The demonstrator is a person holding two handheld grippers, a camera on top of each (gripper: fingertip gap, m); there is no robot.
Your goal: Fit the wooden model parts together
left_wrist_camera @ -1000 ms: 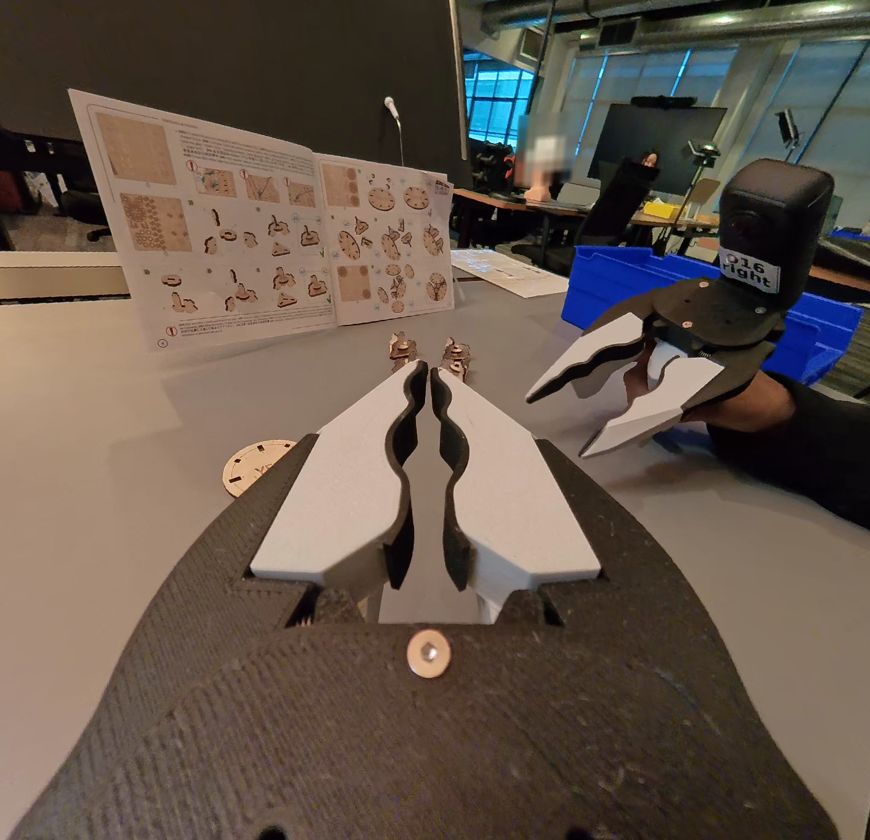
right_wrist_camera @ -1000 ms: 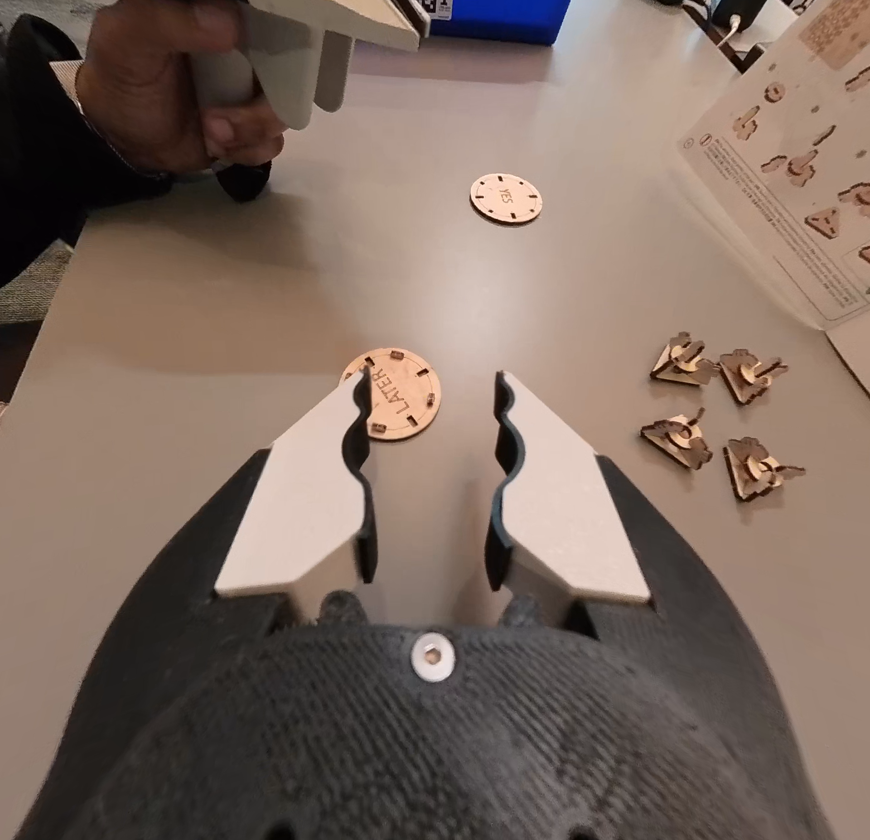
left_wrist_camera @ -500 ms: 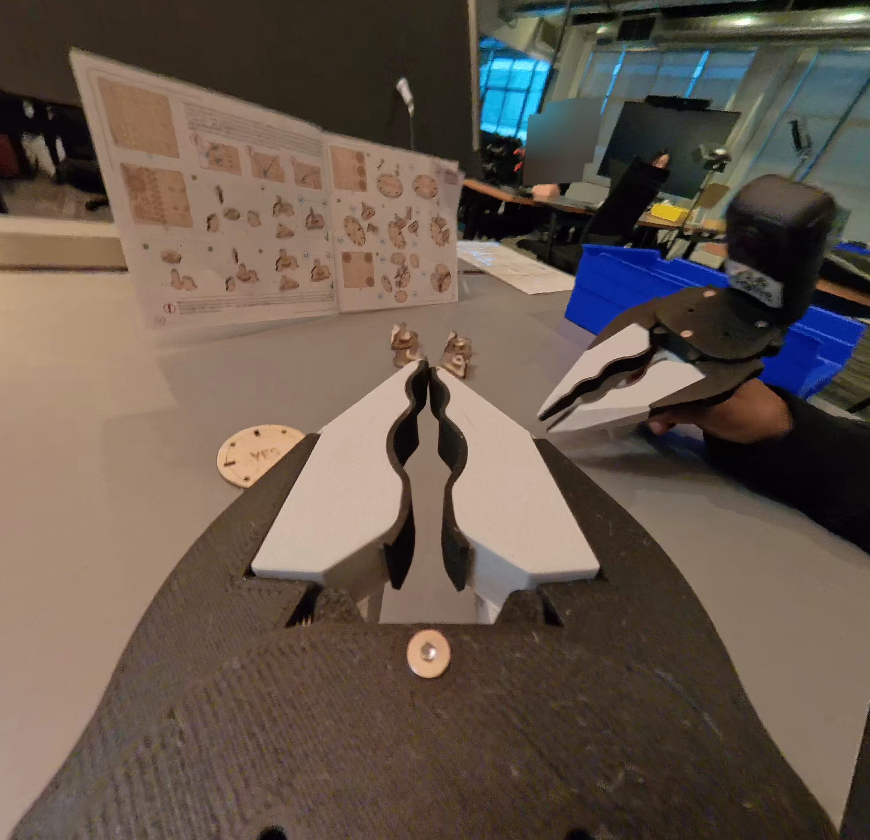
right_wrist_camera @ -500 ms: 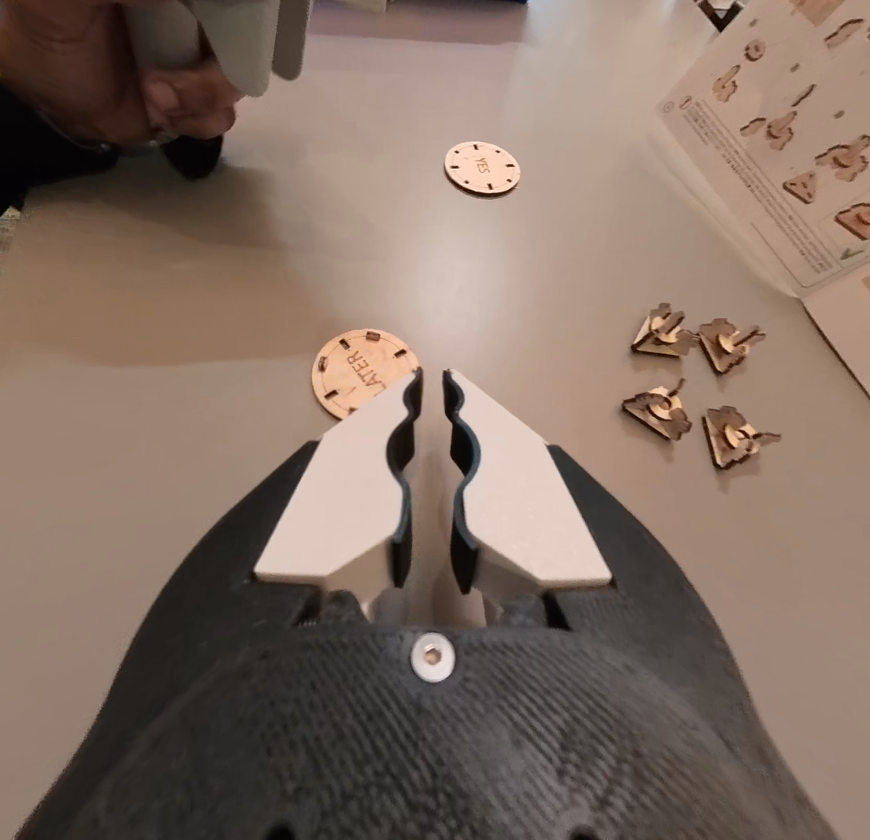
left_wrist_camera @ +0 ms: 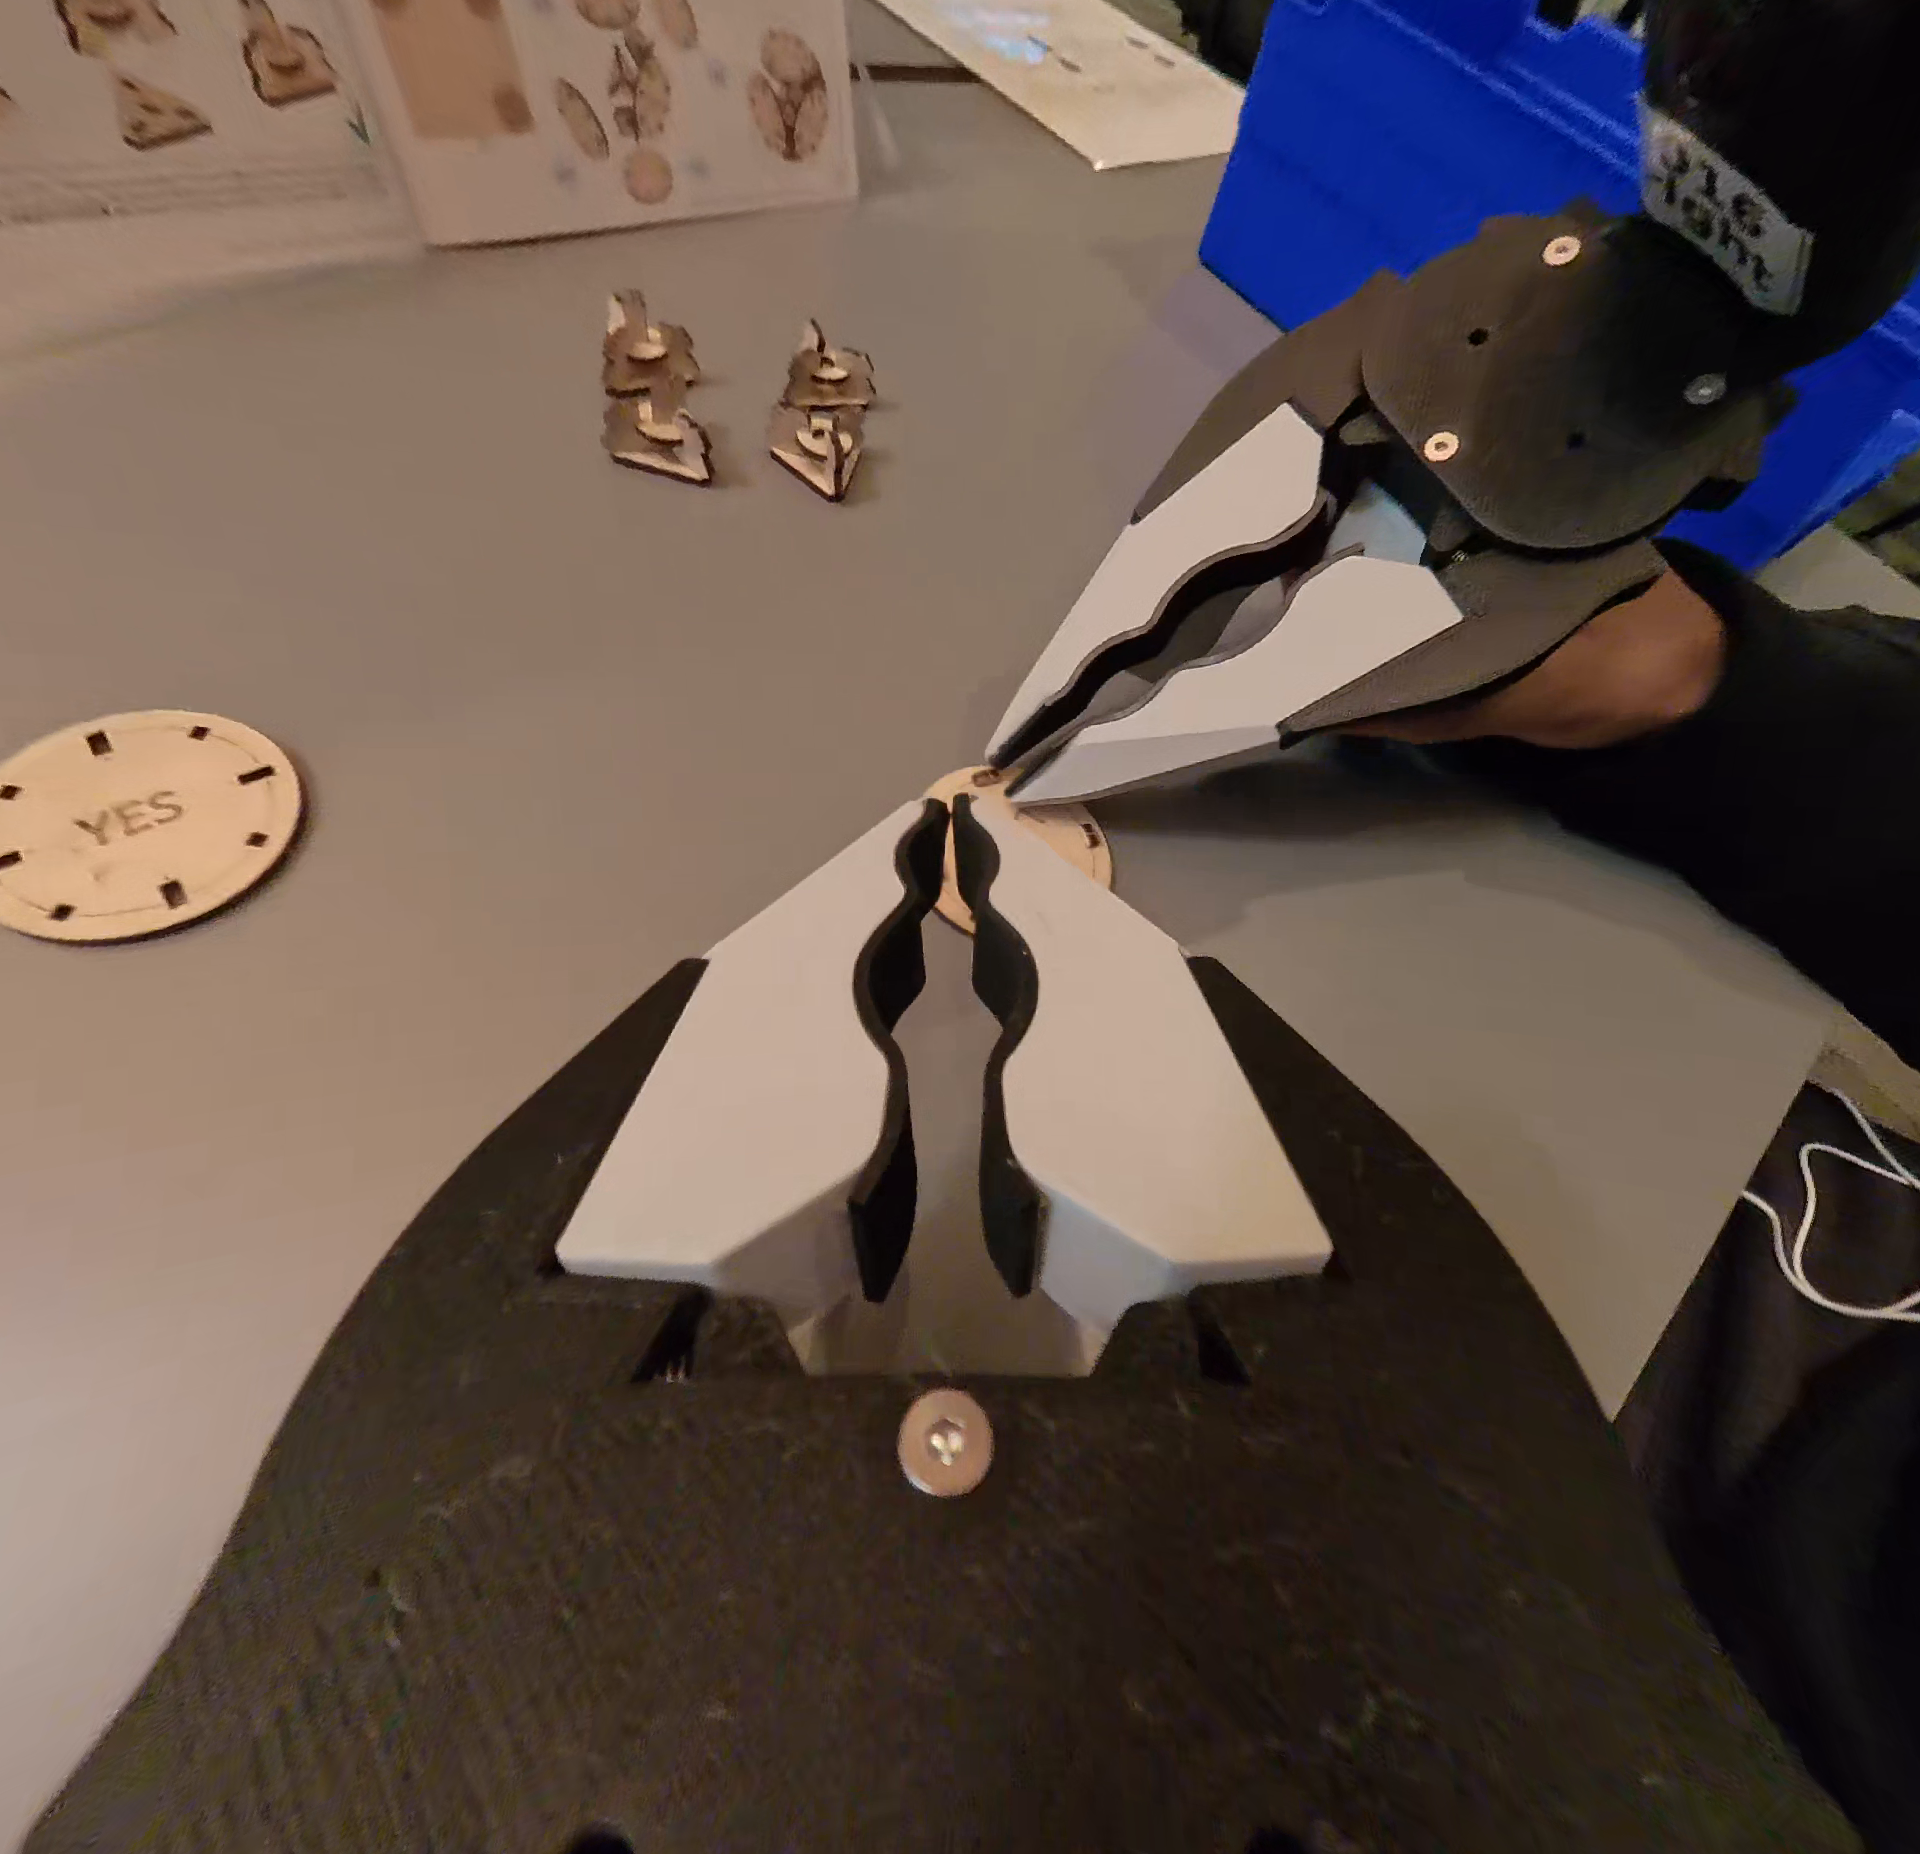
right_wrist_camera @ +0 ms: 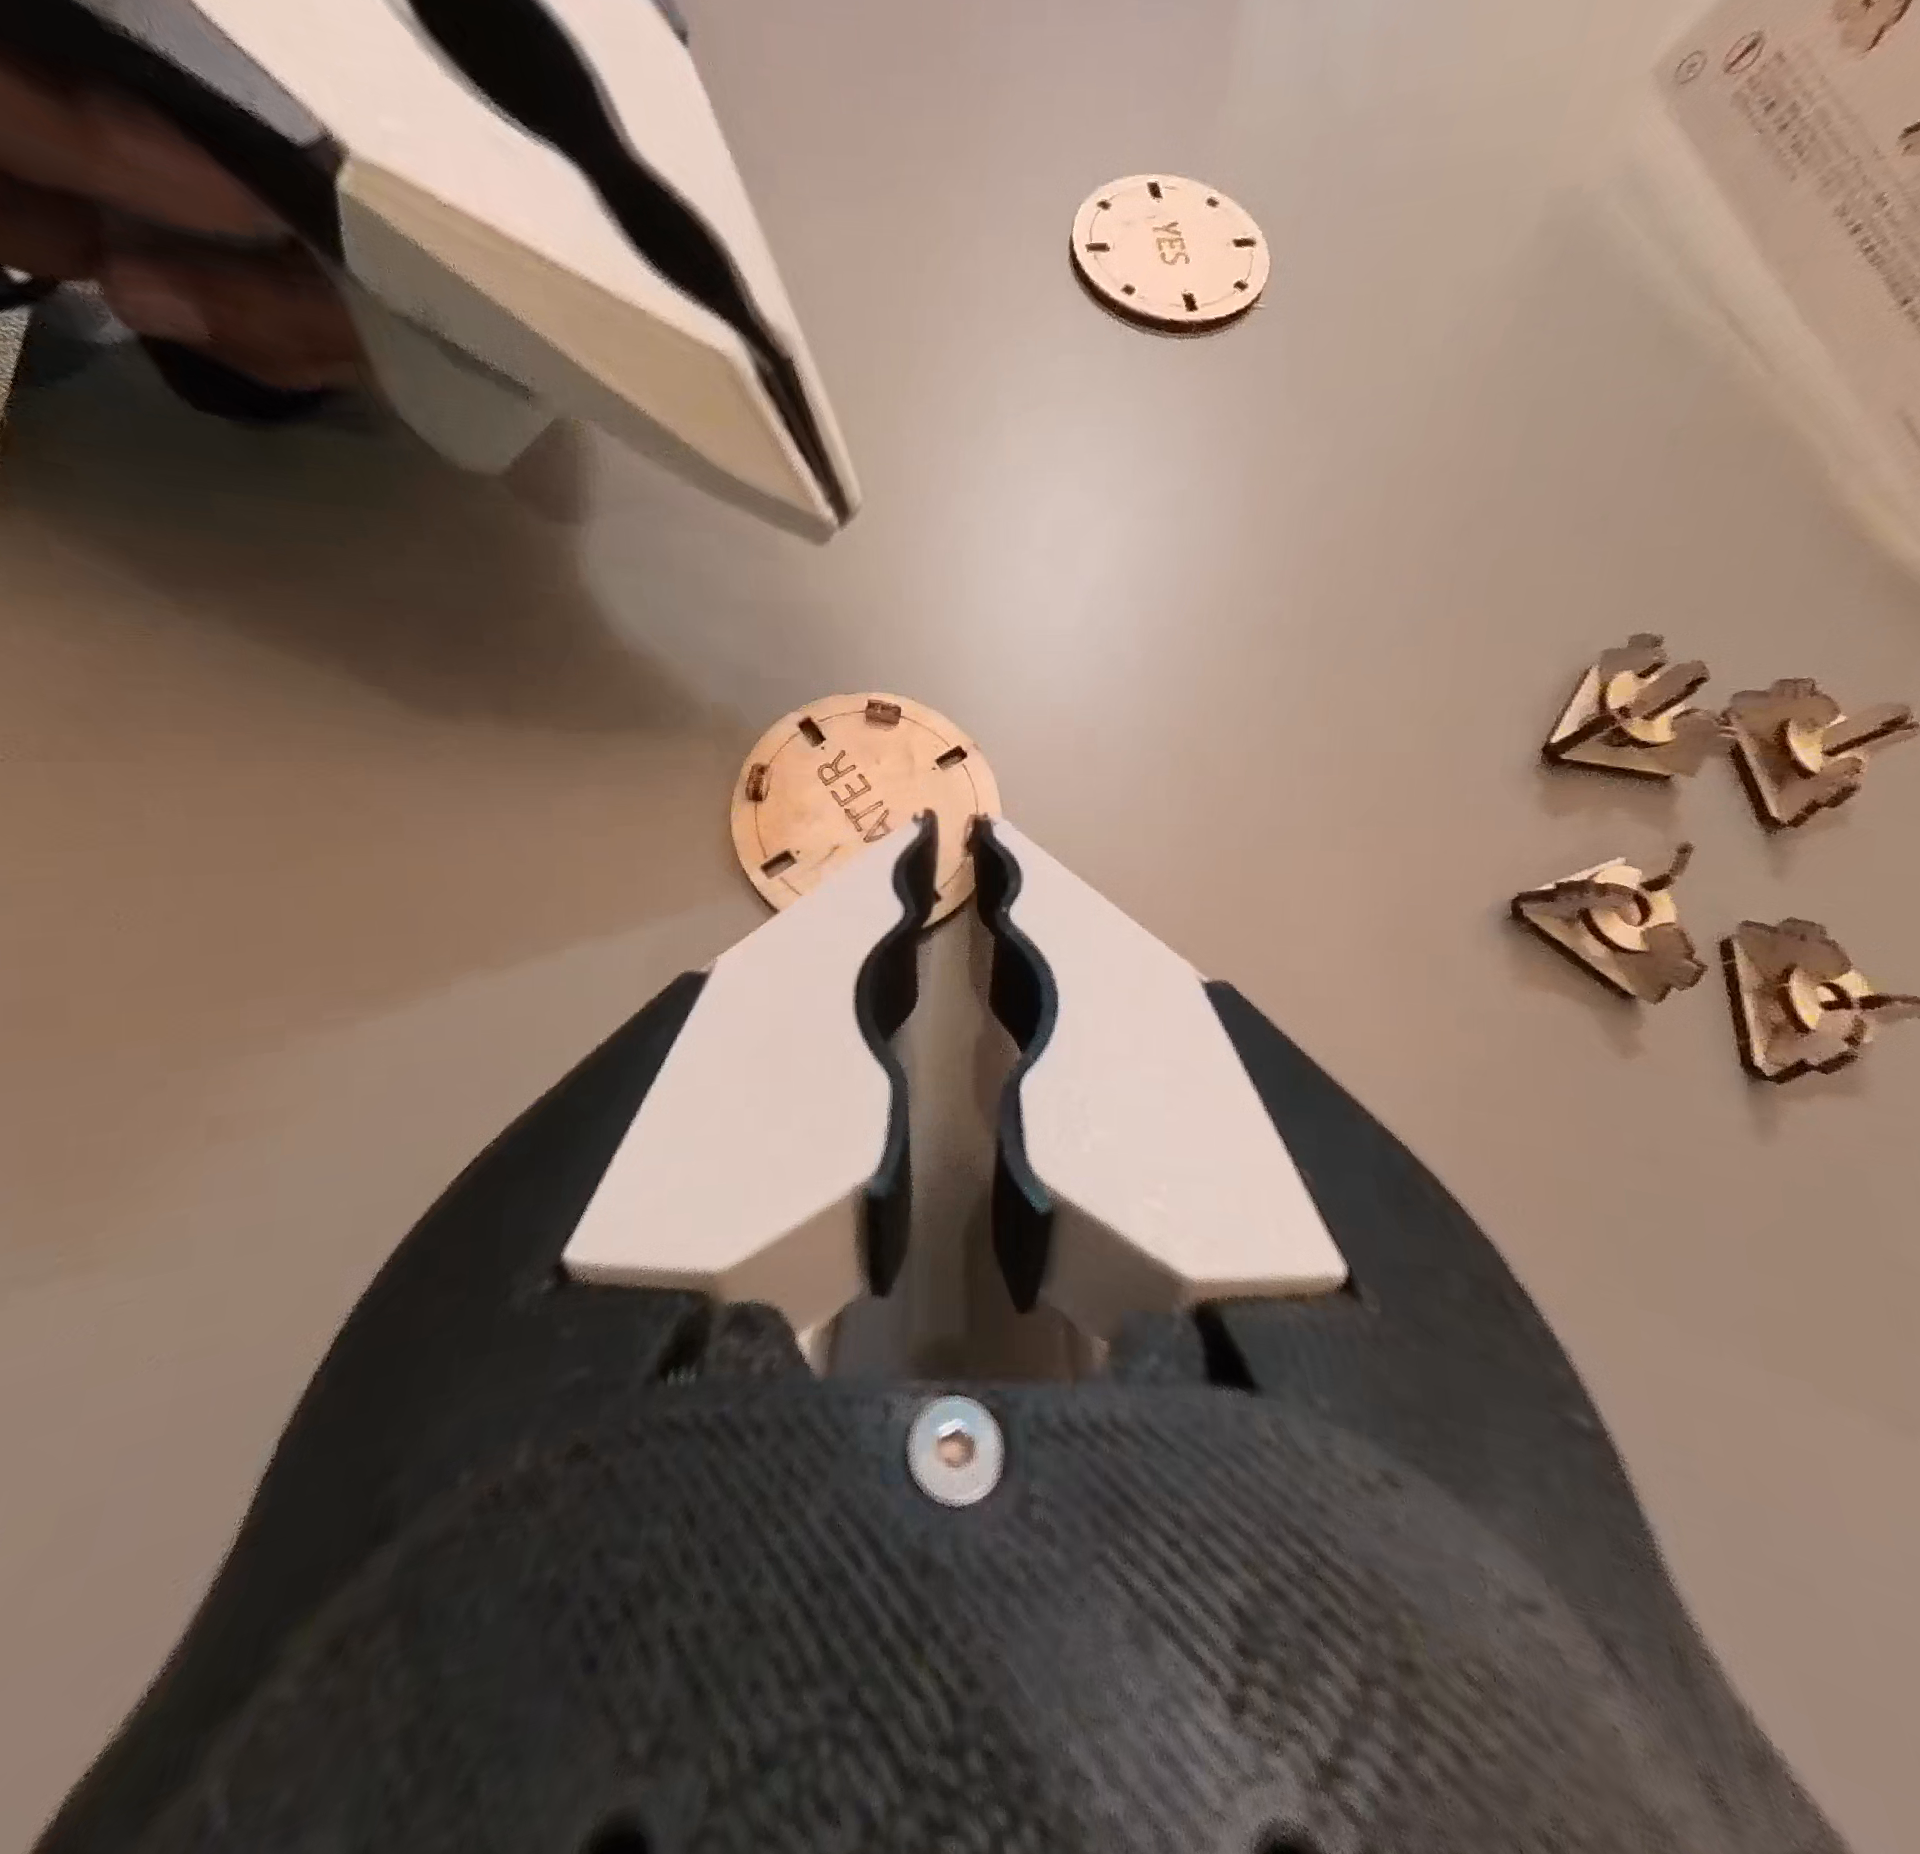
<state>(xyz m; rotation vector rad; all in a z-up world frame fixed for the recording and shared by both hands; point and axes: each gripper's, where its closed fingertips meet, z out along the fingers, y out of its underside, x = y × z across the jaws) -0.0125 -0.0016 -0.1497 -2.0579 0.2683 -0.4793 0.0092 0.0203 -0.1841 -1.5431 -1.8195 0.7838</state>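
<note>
A round wooden disc with slots and engraved writing (right_wrist_camera: 831,781) lies flat on the grey table (right_wrist_camera: 1143,557). My right gripper (right_wrist_camera: 948,825) is closed down to a thin slit, and its tips rest on the disc's near right part. Only the disc's surface shows through the slit. My left gripper (left_wrist_camera: 951,815) is shut and empty, its tips just over the same disc (left_wrist_camera: 1060,843). In the left wrist view the right gripper (left_wrist_camera: 1003,778) touches the disc's far edge. In the right wrist view the left gripper (right_wrist_camera: 831,505) hangs beyond the disc.
A second engraved wooden disc (left_wrist_camera: 135,828) lies to the left. Several small wooden assemblies (left_wrist_camera: 727,402) sit farther back. An open instruction booklet (left_wrist_camera: 416,69) stands behind them. A blue bin (left_wrist_camera: 1403,142) is at the right. The table's edge (left_wrist_camera: 1714,1129) is near, with a white cable (left_wrist_camera: 1829,1233). My right fingertips sit around 5 cm from my left ones.
The right gripper's jaws closed from wide open to a thin slit and came down onto the disc. The left gripper, shut throughout, tipped down and moved in over the same disc.
</note>
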